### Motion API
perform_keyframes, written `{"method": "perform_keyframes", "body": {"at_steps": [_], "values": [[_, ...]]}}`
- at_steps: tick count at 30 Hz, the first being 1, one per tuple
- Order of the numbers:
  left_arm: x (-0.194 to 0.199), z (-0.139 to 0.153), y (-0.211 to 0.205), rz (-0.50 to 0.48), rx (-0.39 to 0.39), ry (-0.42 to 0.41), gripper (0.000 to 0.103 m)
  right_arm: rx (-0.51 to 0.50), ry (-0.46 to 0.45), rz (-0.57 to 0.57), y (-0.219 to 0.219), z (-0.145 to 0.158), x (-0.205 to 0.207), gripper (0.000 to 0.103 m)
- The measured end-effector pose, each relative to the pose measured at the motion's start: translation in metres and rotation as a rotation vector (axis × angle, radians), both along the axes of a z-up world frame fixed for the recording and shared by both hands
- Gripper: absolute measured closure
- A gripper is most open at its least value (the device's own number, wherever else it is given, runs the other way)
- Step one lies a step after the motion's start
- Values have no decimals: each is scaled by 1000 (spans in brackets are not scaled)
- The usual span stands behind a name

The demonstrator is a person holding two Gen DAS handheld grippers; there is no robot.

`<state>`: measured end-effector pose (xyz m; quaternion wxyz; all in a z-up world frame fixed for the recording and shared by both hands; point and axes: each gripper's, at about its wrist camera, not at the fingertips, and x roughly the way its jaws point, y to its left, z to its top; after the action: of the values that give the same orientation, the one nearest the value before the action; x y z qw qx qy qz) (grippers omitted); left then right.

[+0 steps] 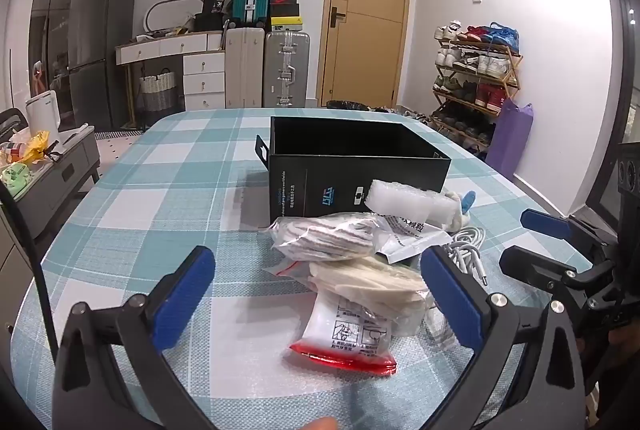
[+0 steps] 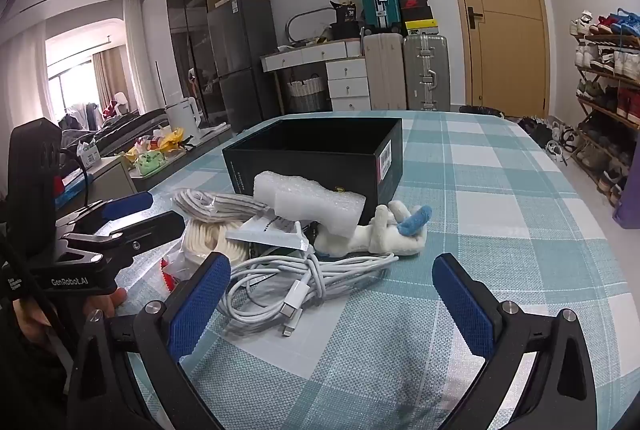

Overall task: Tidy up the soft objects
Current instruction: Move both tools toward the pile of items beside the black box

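An open black box point(image 1: 352, 166) point(image 2: 316, 154) stands on the checked tablecloth. In front of it lies a pile: a bubble-wrap block point(image 1: 408, 204) point(image 2: 308, 202), a white plush toy with a blue part point(image 2: 384, 230), a coiled white cable point(image 2: 296, 282) point(image 1: 466, 244), a bagged grey cloth point(image 1: 328, 238), a bagged cream cloth point(image 1: 372, 282) and a white-and-red packet point(image 1: 348, 338). My left gripper point(image 1: 320, 290) is open, its fingers either side of the bags. My right gripper point(image 2: 332, 294) is open and empty, just short of the cable.
The table point(image 1: 132, 206) edge curves off at left and right. A paper leaflet point(image 1: 408, 242) lies in the pile. Beyond are suitcases point(image 1: 286, 70), a desk, a door and a shoe rack point(image 1: 476, 82). The right gripper shows in the left wrist view point(image 1: 536, 242).
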<state>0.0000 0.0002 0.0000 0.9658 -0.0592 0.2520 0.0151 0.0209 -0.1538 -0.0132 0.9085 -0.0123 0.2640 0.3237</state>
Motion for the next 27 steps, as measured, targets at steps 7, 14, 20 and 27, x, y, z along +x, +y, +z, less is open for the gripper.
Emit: {"method": "perform_keyframes", "body": {"at_steps": [7, 14, 20, 27], "values": [[0, 1, 0, -2, 6, 3, 0, -1, 0, -1, 0, 0, 0, 0], [-1, 1, 0, -3, 2, 0, 0, -3, 0, 0, 0, 0, 0, 0], [-1, 4, 6, -6, 7, 1, 0, -4, 0, -1, 0, 0, 0, 0], [3, -1, 3, -2, 9, -3, 0, -7, 3, 4, 1, 0, 0, 0]]}}
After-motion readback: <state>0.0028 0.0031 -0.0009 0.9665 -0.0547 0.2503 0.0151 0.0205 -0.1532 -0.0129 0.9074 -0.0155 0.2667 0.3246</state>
